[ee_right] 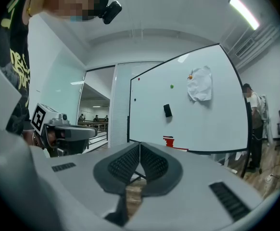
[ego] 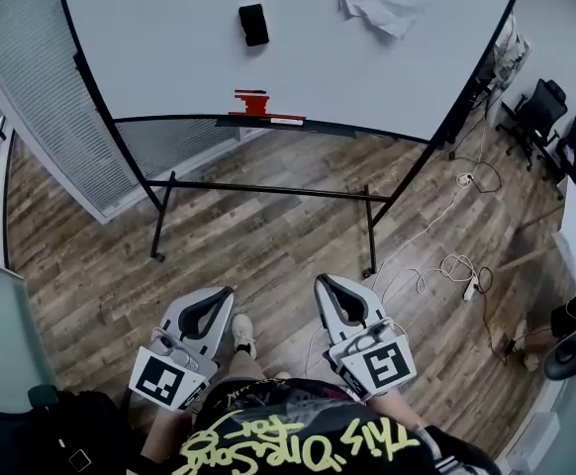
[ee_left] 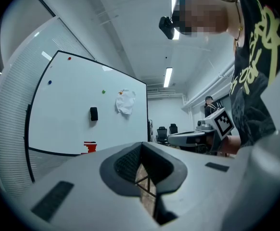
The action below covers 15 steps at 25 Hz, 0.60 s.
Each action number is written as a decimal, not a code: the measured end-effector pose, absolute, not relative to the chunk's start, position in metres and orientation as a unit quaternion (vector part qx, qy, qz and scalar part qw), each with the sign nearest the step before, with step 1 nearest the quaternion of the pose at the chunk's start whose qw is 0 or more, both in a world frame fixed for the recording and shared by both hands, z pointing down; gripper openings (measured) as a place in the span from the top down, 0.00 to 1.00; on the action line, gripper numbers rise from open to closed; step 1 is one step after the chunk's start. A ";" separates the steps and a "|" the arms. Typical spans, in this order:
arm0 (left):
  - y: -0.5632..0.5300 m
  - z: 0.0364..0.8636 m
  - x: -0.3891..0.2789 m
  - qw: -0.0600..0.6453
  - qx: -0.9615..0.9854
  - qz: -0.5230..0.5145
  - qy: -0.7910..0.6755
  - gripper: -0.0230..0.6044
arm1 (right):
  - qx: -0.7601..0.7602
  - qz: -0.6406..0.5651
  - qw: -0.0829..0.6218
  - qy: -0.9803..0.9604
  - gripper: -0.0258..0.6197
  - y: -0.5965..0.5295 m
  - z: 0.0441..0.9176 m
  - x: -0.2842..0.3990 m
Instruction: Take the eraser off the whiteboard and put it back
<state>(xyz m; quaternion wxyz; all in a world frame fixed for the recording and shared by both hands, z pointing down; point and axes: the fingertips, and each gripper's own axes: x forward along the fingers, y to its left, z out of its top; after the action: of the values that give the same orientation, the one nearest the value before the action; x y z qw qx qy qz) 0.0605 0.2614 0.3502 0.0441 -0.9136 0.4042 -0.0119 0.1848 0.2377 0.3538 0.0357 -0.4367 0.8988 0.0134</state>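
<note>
Fingers on the left gripper are pressed together, gripping nothing. Up ahead, the black eraser clings to the whiteboard, well apart from both tools. Right gripper, same story: closed, empty. The danger? Arrive with fingers unopened and they knock the eraser off; shove hard and the board may rock on its stand. Loose cables at right could snag a foot.

"This One's…" on black shirt
</note>
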 end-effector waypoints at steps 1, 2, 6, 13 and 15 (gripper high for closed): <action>0.255 0.349 0.060 0.045 -0.914 -0.011 0.402 0.95 | -0.440 0.013 0.035 0.897 0.94 0.232 0.354 0.185; 0.248 0.348 0.058 0.045 -0.915 -0.011 0.401 0.95 | -0.442 0.012 0.035 0.896 0.94 0.226 0.354 0.184; 0.225 0.346 0.052 0.043 -0.917 -0.011 0.397 0.95 | -0.447 0.012 0.032 0.894 0.94 0.203 0.354 0.178; 0.186 0.345 0.036 0.036 -0.918 -0.011 0.394 0.95 | -0.456 0.010 0.027 0.889 0.94 0.165 0.352 0.168; 0.174 0.344 0.031 0.037 -0.919 -0.010 0.392 0.95 | -0.458 0.010 0.027 0.888 0.94 0.154 0.350 0.163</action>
<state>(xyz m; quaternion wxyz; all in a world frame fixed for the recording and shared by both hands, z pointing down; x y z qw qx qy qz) 0.0314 0.1741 0.3442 0.0365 -0.9193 0.3917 -0.0096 0.1631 0.1535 0.3498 0.0273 -0.4585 0.8882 0.0104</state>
